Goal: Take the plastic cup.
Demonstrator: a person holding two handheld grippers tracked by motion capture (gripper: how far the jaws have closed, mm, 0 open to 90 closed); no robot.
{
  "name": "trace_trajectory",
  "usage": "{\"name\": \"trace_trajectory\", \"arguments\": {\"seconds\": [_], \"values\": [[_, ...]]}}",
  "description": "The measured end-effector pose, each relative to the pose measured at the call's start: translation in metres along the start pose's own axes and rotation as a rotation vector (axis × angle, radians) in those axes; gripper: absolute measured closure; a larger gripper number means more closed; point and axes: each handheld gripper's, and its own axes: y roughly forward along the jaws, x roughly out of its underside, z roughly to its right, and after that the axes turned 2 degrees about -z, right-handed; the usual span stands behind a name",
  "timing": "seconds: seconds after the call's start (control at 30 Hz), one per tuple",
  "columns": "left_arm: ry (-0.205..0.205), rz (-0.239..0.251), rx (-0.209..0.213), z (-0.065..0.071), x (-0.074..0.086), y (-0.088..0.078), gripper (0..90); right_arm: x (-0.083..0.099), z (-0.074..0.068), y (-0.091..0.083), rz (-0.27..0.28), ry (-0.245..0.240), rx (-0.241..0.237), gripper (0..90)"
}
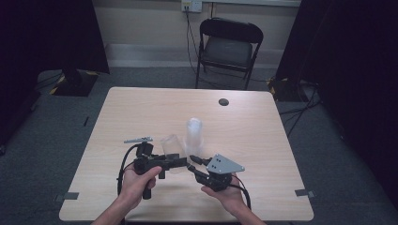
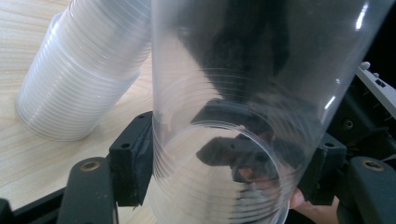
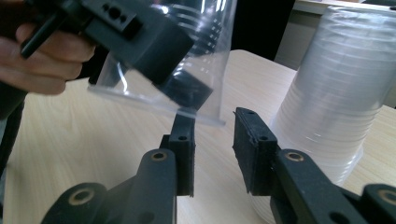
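Gripping an unmarked clear cup (image 2: 224, 140), left hand-held gripper (image 2: 224, 172), unprinted cup stack (image 2: 79, 70)

You had a light wooden table (image 1: 141, 108) in front of you, standing on grey carpet (image 1: 56, 131). A small dark round disc (image 1: 224, 101) lay near the table's far edge, right of the middle. Beyond that edge a black folding chair (image 1: 228, 47) stood facing you, against a pale wall (image 1: 141, 23), with cables (image 1: 190, 42) hanging from a wall socket (image 1: 191, 5) beside it. Dark curtains (image 1: 42, 33) hung on both sides of the room.
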Motion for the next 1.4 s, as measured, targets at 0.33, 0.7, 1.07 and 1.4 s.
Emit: {"name": "trace_trajectory", "arguments": {"seconds": [0.33, 0.7, 1.07, 1.4], "values": [[-0.049, 0.006, 0.056, 0.0, 0.002, 0.003, 32.9, 0.001, -0.003, 0.002, 0.066, -0.004, 0.021, 72.6], [-0.071, -0.009, 0.115, 0.01, 0.006, 0.011, 32.7, -0.001, -0.008, -0.002, 0.128, -0.036, 0.049, 74.5], [-0.074, -0.007, 0.166, 0.012, 0.009, 0.017, 31.4, -0.001, -0.01, -0.005, 0.175, -0.048, 0.062, 76.9], [-0.063, 0.016, 0.17, 0.008, 0.007, 0.016, 22.1, -0.001, -0.012, -0.01, 0.181, -0.048, 0.13, 85.8]]}}
